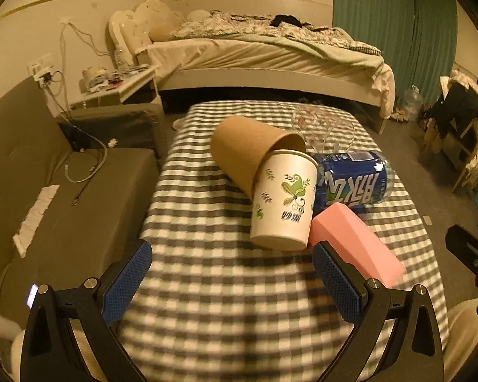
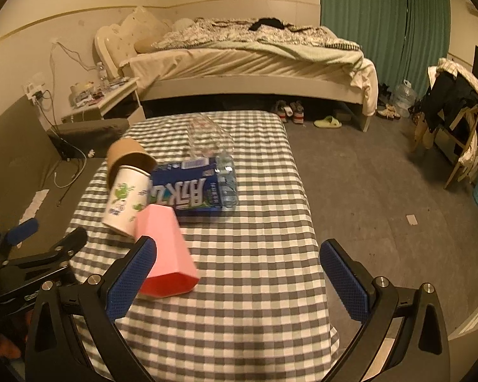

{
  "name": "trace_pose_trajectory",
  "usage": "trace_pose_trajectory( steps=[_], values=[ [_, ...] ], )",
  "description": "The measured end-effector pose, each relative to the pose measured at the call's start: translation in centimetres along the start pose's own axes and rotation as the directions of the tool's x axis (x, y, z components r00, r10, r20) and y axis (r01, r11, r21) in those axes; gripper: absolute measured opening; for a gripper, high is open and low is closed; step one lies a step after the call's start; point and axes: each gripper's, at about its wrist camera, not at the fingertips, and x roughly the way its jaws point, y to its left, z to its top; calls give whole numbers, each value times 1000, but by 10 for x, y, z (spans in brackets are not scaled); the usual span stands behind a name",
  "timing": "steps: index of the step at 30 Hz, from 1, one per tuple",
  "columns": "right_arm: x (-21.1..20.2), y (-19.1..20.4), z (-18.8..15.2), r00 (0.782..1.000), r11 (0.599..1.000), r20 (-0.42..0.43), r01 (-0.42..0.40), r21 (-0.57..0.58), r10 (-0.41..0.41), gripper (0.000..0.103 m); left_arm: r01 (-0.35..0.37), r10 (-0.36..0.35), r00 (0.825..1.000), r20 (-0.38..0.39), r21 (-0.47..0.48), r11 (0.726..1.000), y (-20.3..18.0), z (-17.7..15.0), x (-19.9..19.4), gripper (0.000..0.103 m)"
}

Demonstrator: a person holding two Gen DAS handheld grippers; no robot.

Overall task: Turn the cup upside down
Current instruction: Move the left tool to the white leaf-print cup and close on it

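Observation:
A pink cup (image 2: 165,254) lies on its side on the checked tablecloth (image 2: 255,286), open mouth toward the near edge; it also shows in the left wrist view (image 1: 357,242). A white paper cup with green leaf print (image 1: 283,200) (image 2: 124,200) leans tilted, its rim tucked into a brown paper cup (image 1: 248,149) (image 2: 127,156) lying on its side. My left gripper (image 1: 232,280) is open and empty, just short of the white cup. My right gripper (image 2: 239,280) is open and empty, its left finger (image 2: 133,277) beside the pink cup.
A blue-labelled plastic bottle (image 1: 350,181) (image 2: 194,187) lies behind the cups, with a clear glass object (image 2: 207,137) beyond it. A grey sofa (image 1: 63,197) flanks the table's left. A bed (image 2: 245,63) stands at the back; bare floor (image 2: 382,191) lies right.

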Motion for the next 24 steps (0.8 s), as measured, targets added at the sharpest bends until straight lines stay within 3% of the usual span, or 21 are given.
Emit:
trace_pose_trajectory(
  steps=[11, 14, 19, 24],
  values=[
    [50, -32, -4, 997, 997, -72, 20, 74, -15, 103, 74, -73, 996, -43, 27, 997, -13, 12, 54, 101],
    [58, -39, -7, 996, 996, -87, 29, 86, -22, 103, 114, -112, 992, -59, 34, 993, -17, 13, 63, 93],
    [65, -45, -8, 995, 994, -96, 24, 106, -14, 103, 198, -195, 976, -101, 25, 980, -20, 16, 76, 56],
    [66, -48, -10, 995, 993, -99, 28, 116, -17, 103, 202, -198, 976, -92, 32, 979, -20, 17, 69, 56]
  ],
)
